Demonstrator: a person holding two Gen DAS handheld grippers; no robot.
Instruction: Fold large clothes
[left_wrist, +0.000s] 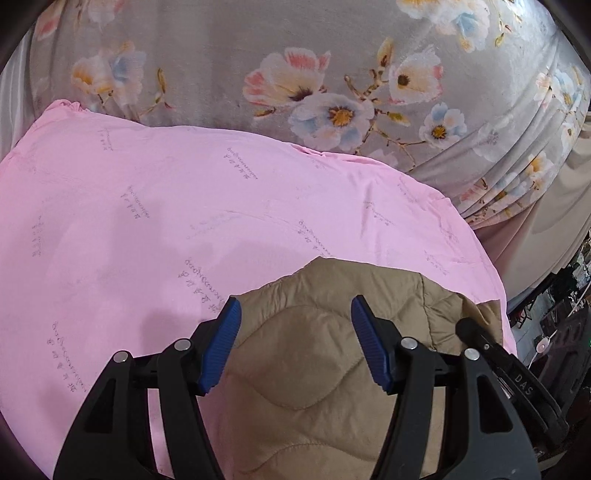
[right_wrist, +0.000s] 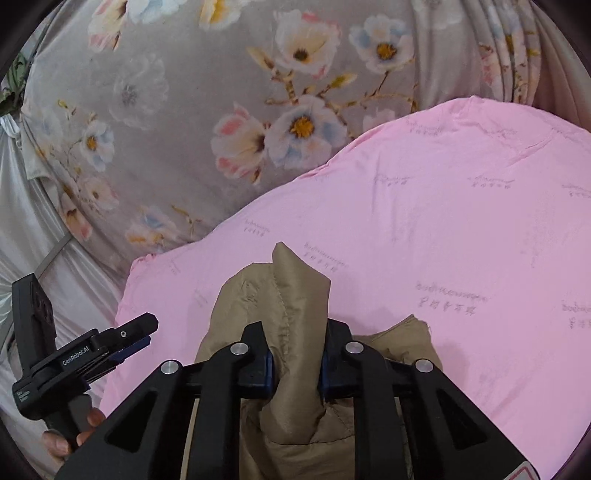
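Tan quilted jacket (right_wrist: 291, 314) fabric is bunched between the narrow jaws of the right gripper (right_wrist: 295, 373) — a firm pinch on a raised fold. Beside it, the left gripper (left_wrist: 295, 343) hovers wide over the padded panel, holding nothing. Everything lies on a pink sheet (left_wrist: 147, 221) over a floral bedspread (left_wrist: 221, 55). A fold looks under way — next, the left must find an edge.
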